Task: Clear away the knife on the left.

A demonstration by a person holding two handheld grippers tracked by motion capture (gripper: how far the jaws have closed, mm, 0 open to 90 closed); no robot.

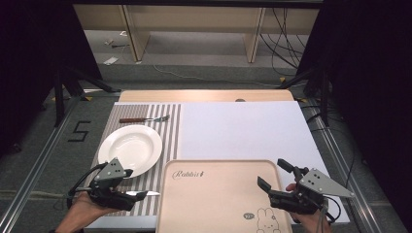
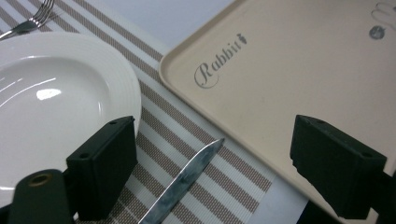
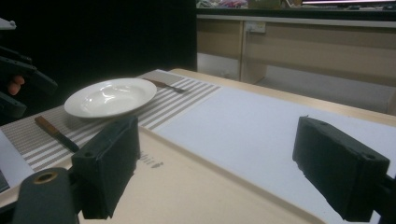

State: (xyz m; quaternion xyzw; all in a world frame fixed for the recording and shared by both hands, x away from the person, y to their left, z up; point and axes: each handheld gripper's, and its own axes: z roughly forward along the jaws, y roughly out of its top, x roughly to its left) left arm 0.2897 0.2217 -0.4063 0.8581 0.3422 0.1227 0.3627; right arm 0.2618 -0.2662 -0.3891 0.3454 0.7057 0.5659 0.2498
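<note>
Left gripper view shows the left tool (image 2: 210, 168) wide open above the knife (image 2: 187, 179), gripping nothing.

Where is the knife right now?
In the high view the knife lies on the striped placemat at the near left, between the white plate and the beige tray, under the open left tool.

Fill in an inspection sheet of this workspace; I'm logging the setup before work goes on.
Surface: white board on wooden table, striped placemat at left.
Job's things: wooden-handled table knife on the placemat, between the left jaws; beige rabbit-print tray; round white ceramic plate; wooden-handled fork beyond it.
Clutter: nothing seen.
Grippers: left gripper open over the knife; right gripper open over the tray.
Cables: black cables on floor.
Surroundings: wooden bench legs, black curtains.
</note>
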